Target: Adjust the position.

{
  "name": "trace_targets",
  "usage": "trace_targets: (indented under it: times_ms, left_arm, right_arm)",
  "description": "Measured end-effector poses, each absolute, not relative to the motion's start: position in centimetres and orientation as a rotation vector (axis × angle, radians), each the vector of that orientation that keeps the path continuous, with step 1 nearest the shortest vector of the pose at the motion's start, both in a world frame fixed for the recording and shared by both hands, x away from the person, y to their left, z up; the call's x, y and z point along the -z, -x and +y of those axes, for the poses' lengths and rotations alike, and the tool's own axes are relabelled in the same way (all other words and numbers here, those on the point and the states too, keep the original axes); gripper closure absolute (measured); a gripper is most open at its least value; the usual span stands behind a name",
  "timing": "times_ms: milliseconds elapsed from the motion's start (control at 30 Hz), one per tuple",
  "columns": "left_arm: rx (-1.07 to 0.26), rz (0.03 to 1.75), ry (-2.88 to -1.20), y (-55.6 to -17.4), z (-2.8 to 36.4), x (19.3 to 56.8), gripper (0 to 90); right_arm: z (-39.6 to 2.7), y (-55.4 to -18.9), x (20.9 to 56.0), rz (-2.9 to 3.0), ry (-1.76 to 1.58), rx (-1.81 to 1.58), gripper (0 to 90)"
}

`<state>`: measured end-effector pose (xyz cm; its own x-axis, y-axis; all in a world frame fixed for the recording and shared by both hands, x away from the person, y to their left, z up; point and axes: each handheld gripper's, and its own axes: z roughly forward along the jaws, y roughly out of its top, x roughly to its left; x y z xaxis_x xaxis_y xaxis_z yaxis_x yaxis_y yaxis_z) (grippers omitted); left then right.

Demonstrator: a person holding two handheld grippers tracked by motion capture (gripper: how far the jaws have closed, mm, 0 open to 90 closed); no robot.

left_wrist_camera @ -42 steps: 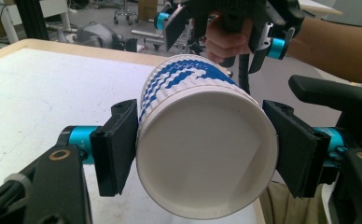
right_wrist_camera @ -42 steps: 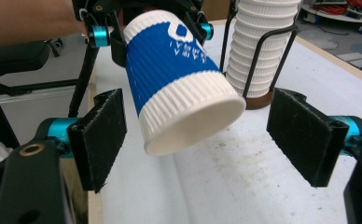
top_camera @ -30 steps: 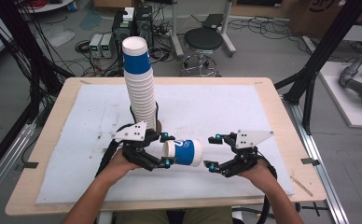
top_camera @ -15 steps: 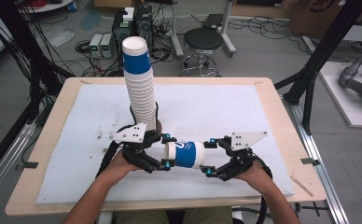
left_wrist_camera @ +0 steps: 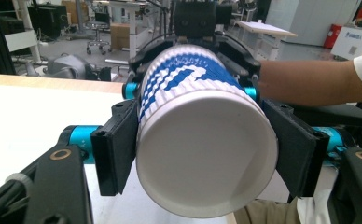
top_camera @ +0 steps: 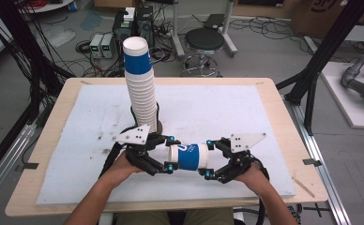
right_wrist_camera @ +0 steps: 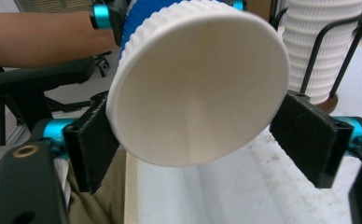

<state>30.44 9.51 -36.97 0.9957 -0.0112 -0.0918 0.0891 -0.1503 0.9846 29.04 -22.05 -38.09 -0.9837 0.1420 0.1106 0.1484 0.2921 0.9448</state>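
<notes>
A blue-and-white paper cup (top_camera: 188, 157) (left_wrist_camera: 202, 140) (right_wrist_camera: 198, 84) lies level in the air above the table's near edge. My left gripper (top_camera: 170, 153) (left_wrist_camera: 206, 147) is shut on its left end, both pads pressed against the ribbed wall. My right gripper (top_camera: 207, 158) (right_wrist_camera: 200, 142) has come over the cup's right end and its jaws have just been closing. The cup's end sits between its pads. The pad on the right of the right gripper view stands just off the rim, so I call it open. A tall stack of like cups (top_camera: 140, 93) (right_wrist_camera: 319, 46) stands behind the left gripper.
The stack leans in a black wire holder on a brown base (top_camera: 158, 125). A white mat (top_camera: 227, 112) covers the wooden table (top_camera: 269, 89). Black frame posts stand at both sides; a stool (top_camera: 203, 40) and boxes are on the floor beyond.
My right gripper has moved left to the cup, and its jaws now stand around the cup's right end. The left gripper and the cup have stayed in place.
</notes>
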Motion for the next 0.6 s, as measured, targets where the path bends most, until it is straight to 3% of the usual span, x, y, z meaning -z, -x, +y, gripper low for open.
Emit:
trace_targets:
  times_ms: [267, 467, 600]
  left_arm:
    - [0.077, 0.052, -1.752, -30.39, 9.34, 37.07, 31.1]
    - [0.074, 0.068, -1.78, -30.12, 9.14, 37.07, 29.9]
    - [0.06, 0.132, -1.822, -29.79, 8.76, 37.03, 17.3]
  right_arm:
    - [-22.49, -29.03, 37.79, -2.55, 0.271, 1.817, 28.1]
    - [-22.54, -29.11, 37.63, -2.564, 0.267, 1.79, 28.5]
    - [-22.56, -29.1, 37.52, -2.574, 0.257, 1.781, 28.6]
